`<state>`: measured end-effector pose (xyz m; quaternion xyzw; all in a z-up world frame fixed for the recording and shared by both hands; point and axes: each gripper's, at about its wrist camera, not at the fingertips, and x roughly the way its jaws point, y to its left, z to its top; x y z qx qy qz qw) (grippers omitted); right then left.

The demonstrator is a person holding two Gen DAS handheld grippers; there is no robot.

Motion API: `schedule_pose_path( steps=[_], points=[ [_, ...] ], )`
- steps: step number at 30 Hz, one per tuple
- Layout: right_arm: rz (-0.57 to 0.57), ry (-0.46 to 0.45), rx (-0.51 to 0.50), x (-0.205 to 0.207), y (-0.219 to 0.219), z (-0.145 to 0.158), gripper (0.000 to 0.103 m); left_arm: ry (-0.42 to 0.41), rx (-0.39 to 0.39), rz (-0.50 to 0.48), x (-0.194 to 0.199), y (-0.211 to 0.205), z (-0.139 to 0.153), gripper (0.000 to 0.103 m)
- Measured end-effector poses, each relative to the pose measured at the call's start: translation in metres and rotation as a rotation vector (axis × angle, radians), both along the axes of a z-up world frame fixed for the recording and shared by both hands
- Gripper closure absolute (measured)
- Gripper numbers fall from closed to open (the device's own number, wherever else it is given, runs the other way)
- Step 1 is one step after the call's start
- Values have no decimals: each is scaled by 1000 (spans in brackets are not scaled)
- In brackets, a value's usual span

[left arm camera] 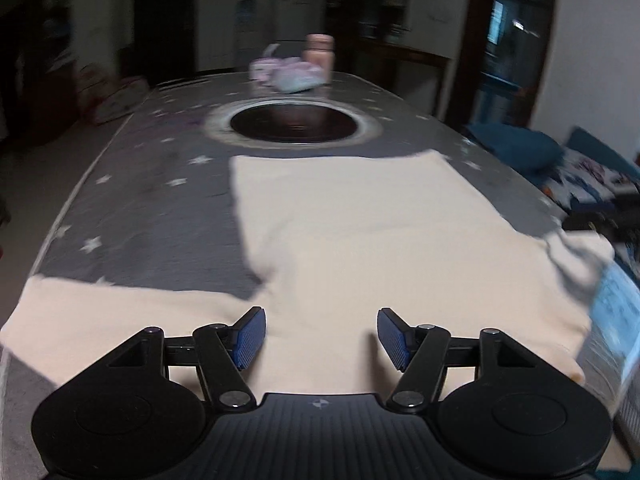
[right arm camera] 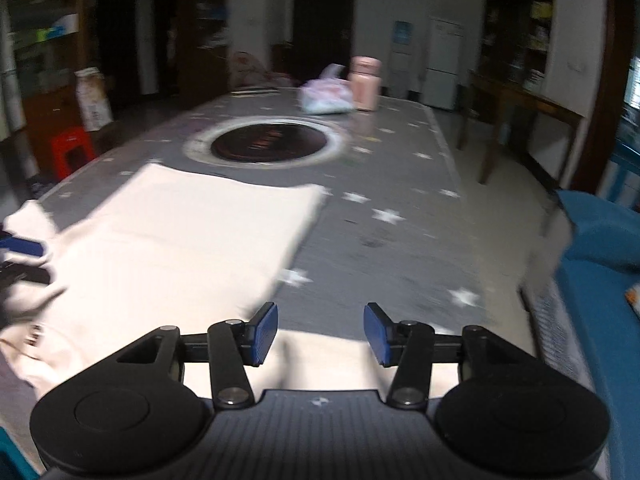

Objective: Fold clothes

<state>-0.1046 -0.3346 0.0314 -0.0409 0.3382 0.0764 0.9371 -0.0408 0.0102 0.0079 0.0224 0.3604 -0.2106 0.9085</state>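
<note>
A cream long-sleeved top lies spread on a grey star-printed tablecloth, its body reaching toward twelve o'clock and one sleeve stretched out to nine o'clock along the near table edge in the left wrist view. At three o'clock the other sleeve is rumpled, with a dark fold in it. The cloth looks plain and soft, without visible print; motion blur hides finer creases.

The left gripper hangs over the near part of the top, blue pads apart and nothing between them. The right gripper is likewise released, empty, over the garment's near edge where it meets bare tablecloth.

In the right wrist view, bare cloth runs from one to three o'clock, up to the table's right edge. A round dark inset, ringed in pale metal, sits in the table just beyond the top's far hem. Farther, at twelve o'clock, a pink canister stands beside a tied plastic bag, well apart from the garment. A blue cushion lies off the table at three o'clock, a red stool at ten.
</note>
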Motion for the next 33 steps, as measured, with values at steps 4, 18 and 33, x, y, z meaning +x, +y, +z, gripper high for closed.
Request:
schedule_pose_path(
  steps=[4,18,33],
  points=[
    [107,-2,23,6,35,2,54,-26,-44,-23,6,1,1,39],
    [318,86,36,20,106,-26,53,24,-84,-16,27,5,-9,38],
    [326,113,54,15,105,-38,50,28,-28,-60,29,0,-11,35]
  ],
)
